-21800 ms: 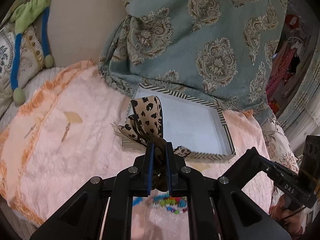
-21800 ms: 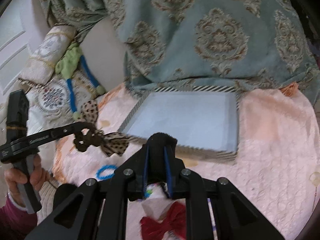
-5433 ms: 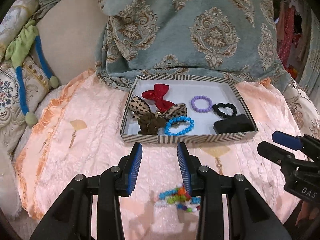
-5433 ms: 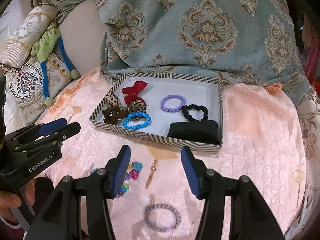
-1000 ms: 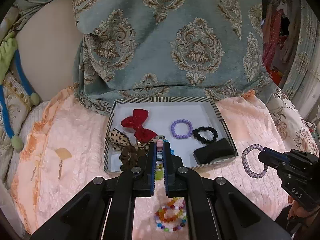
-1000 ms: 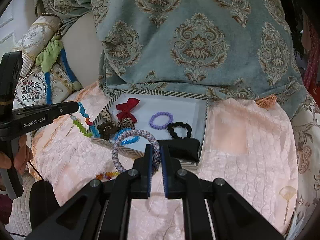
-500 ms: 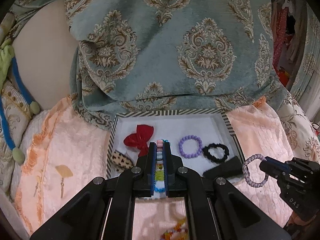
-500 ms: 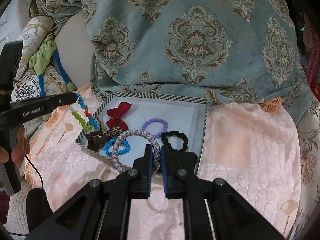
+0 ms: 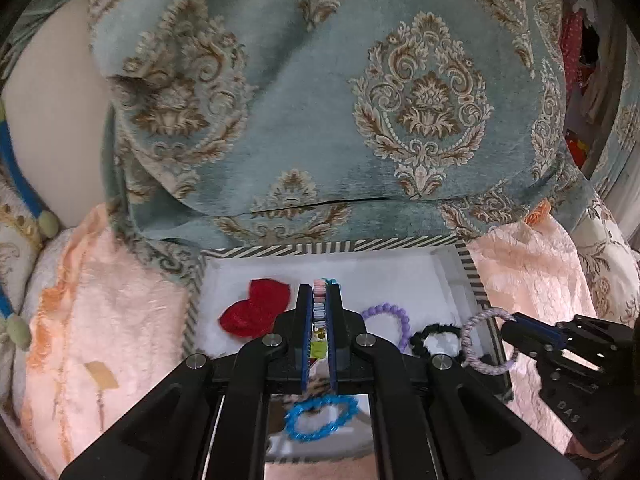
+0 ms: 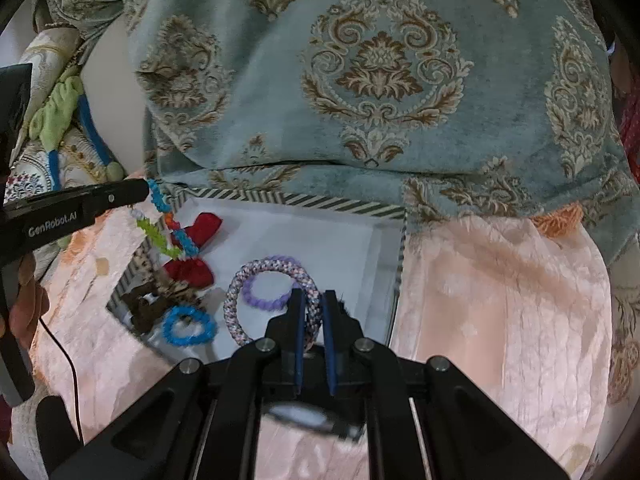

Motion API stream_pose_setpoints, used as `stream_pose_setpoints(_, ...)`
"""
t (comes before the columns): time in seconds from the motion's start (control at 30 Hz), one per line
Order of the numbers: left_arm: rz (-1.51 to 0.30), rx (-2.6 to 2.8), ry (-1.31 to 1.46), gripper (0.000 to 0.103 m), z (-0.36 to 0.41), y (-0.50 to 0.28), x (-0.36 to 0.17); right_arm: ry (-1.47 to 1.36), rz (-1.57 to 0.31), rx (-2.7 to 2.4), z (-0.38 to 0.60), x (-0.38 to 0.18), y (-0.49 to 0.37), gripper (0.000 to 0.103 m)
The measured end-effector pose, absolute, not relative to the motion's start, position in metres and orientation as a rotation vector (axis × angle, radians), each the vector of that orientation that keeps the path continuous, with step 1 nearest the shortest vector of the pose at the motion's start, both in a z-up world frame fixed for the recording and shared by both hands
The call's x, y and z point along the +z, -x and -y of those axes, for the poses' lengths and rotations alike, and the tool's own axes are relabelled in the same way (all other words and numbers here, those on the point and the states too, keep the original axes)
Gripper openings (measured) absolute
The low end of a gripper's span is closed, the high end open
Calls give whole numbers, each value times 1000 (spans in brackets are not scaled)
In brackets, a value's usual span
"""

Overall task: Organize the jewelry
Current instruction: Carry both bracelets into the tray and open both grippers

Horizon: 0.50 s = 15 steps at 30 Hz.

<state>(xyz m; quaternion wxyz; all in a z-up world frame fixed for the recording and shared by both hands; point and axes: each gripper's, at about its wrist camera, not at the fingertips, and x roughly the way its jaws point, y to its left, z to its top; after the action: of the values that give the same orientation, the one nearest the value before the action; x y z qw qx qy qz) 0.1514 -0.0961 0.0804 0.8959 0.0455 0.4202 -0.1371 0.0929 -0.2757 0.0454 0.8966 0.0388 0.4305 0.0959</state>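
A striped-rim tray (image 9: 328,249) (image 10: 304,200) lies on the peach bedspread. It holds a red bow (image 9: 256,308) (image 10: 200,226), a purple bead bracelet (image 9: 390,314) (image 10: 266,300), a blue bracelet (image 9: 320,422) (image 10: 188,326), a black scrunchie (image 9: 436,338) and a leopard bow (image 10: 152,304). My left gripper (image 9: 319,300) is shut on a multicoloured bead bracelet (image 10: 168,224), held over the tray's left part. My right gripper (image 10: 311,312) is shut on a lilac braided bracelet (image 10: 248,280) (image 9: 480,340), held over the tray's right part.
A teal patterned cushion (image 9: 320,100) (image 10: 380,80) leans right behind the tray. A toy with blue and green parts (image 10: 68,120) lies at the left. Peach bedspread (image 10: 500,300) stretches to the right of the tray.
Both grippers have moved forward over the tray with their bracelets. The tray now sits closer and lower in both views.
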Motion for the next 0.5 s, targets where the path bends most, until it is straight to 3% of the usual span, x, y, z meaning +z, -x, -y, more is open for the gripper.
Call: stream_pose_setpoints(0.5, -998, -242, -38, 0, 89, -195, -1, -35, -1034, 110, 272, -35, -187, 8)
